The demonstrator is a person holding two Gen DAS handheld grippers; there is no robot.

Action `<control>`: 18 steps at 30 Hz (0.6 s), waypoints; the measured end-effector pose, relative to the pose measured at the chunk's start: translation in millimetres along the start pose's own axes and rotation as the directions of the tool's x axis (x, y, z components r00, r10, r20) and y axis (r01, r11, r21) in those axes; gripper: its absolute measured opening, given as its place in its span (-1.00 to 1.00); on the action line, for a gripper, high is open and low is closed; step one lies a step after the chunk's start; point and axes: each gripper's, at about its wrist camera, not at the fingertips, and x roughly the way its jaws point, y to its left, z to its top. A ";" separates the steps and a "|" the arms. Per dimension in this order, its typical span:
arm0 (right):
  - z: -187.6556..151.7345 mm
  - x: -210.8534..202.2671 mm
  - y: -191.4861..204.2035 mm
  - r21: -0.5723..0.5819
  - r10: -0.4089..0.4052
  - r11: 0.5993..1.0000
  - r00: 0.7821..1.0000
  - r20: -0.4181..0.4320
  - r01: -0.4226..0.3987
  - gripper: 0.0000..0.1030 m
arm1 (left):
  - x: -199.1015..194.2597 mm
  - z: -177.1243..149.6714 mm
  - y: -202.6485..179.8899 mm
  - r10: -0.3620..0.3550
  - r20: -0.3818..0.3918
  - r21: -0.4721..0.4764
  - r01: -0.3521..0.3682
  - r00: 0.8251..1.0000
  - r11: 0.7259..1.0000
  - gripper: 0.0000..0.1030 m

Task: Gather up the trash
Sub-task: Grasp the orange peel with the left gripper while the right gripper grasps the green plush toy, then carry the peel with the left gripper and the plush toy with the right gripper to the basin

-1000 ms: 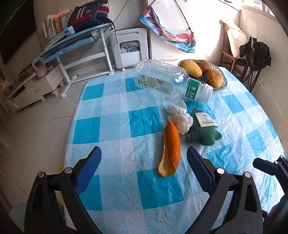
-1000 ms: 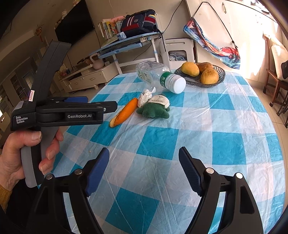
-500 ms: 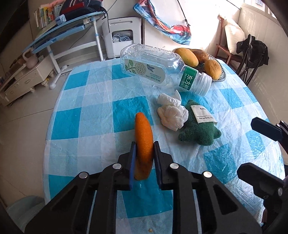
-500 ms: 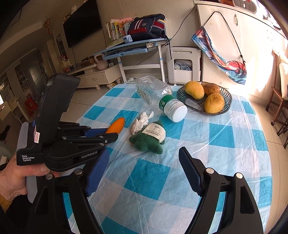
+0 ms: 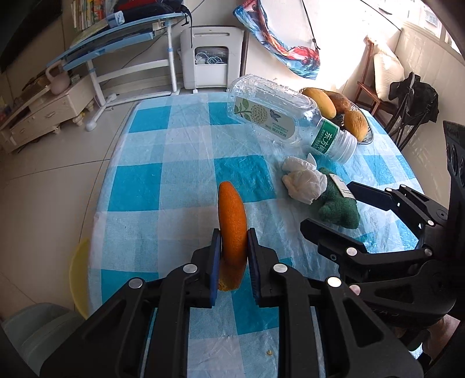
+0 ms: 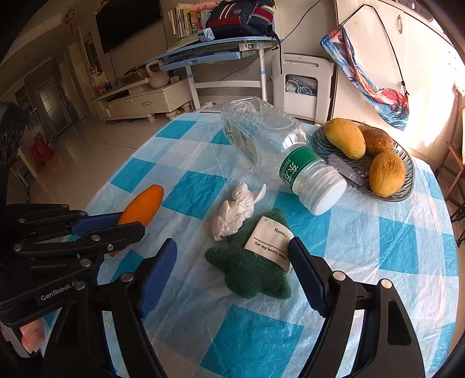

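Since a second ago the left tongs [image 5: 232,256] have closed from wide open onto the orange peel [image 5: 231,229], now pinched near the worktop's [image 5: 174,186] near-left edge; the right tongs [image 6: 232,261] have moved in — still spread wide, holding nothing — over the green plush [image 6: 250,273]. One peel, one crumpled tissue [image 6: 235,213], one toppled bottle [image 6: 276,154], three fruits in one bowl [image 6: 407,151]; blue-checked cloth, living room behind.

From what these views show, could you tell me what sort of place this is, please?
Most likely a home living room: a wall television, a low TV cabinet, and a fruit bowl on the checked-cloth table.
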 end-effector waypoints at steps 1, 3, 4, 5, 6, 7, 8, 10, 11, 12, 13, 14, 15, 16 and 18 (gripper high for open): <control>-1.5 3.3 -1.7 0.009 -0.001 1.000 1.000 -0.012 0.001 0.43 | -0.7 -0.1 0.4 0.000 0.000 0.001 0.000 1.000 1.000 -0.66; -3.6 4.5 -6.6 0.031 0.002 1.000 1.000 -0.023 -0.001 0.18 | -2.0 -1.1 0.2 -0.005 0.002 0.003 0.005 1.000 1.000 -0.66; -3.8 1.1 -8.9 0.041 0.012 0.999 1.000 -0.012 -0.012 0.11 | -2.7 -1.5 -0.6 -0.006 0.004 0.006 0.006 1.000 1.000 -0.66; -4.7 -0.8 -10.3 0.043 0.011 0.999 1.000 -0.011 -0.011 -0.02 | -3.4 -1.8 -1.2 -0.007 0.005 0.008 0.007 1.000 1.000 -0.66; -6.4 -2.3 -11.8 0.045 0.014 0.999 1.000 -0.012 -0.013 -0.08 | -4.3 -2.3 -1.6 -0.010 0.006 0.009 0.009 1.000 1.000 -0.66; -8.6 -4.2 -12.4 0.048 0.017 0.999 1.000 -0.012 -0.016 -0.10 | -4.9 -2.9 -1.7 -0.011 0.007 0.009 0.011 1.000 1.000 -0.66; -11.6 -7.8 -12.7 0.049 0.018 0.999 1.000 -0.009 -0.018 -0.14 | -5.4 -3.3 -1.5 -0.011 0.007 0.010 0.011 1.000 1.000 -0.66; -19.4 -17.7 -12.6 0.048 0.021 0.999 1.000 0.002 -0.021 -0.15 | -6.4 -4.5 -1.6 -0.012 0.007 0.009 0.012 1.000 1.000 -0.66; -23.8 -23.5 -12.1 0.050 0.026 0.998 1.000 0.010 -0.026 -0.15 | -6.6 -4.7 -1.6 -0.013 0.007 0.009 0.013 1.000 1.000 -0.66; -29.4 -30.1 -12.2 0.055 0.030 0.998 0.999 0.018 -0.031 -0.16 | -7.2 -5.5 -1.9 -0.016 0.007 0.009 0.016 1.000 1.000 -0.66; -35.3 -36.9 -12.8 0.063 0.034 0.997 0.999 0.026 -0.035 -0.16 | -7.9 -6.2 -2.3 -0.020 0.007 0.008 0.020 1.000 1.000 -0.66; -40.2 -42.7 -13.1 0.073 0.038 0.997 0.999 0.034 -0.041 -0.16 | -8.8 -7.2 -2.6 -0.026 0.008 0.007 0.026 1.000 1.000 -0.66; -46.1 -48.7 -13.3 0.082 0.045 0.995 0.998 0.041 -0.048 -0.16 | -9.8 -8.2 -3.0 -0.033 0.009 0.007 0.033 0.999 0.999 -0.66; -51.7 -54.1 -13.3 0.091 0.051 0.994 0.997 0.051 -0.056 -0.16 | -11.2 -9.2 -3.4 -0.041 0.011 0.008 0.041 0.999 0.999 -0.66; -59.7 -65.2 -13.4 0.109 0.055 0.992 0.995 0.079 -0.064 -0.16 | -15.0 -11.6 -4.4 -0.059 0.018 0.010 0.059 0.998 0.998 -0.66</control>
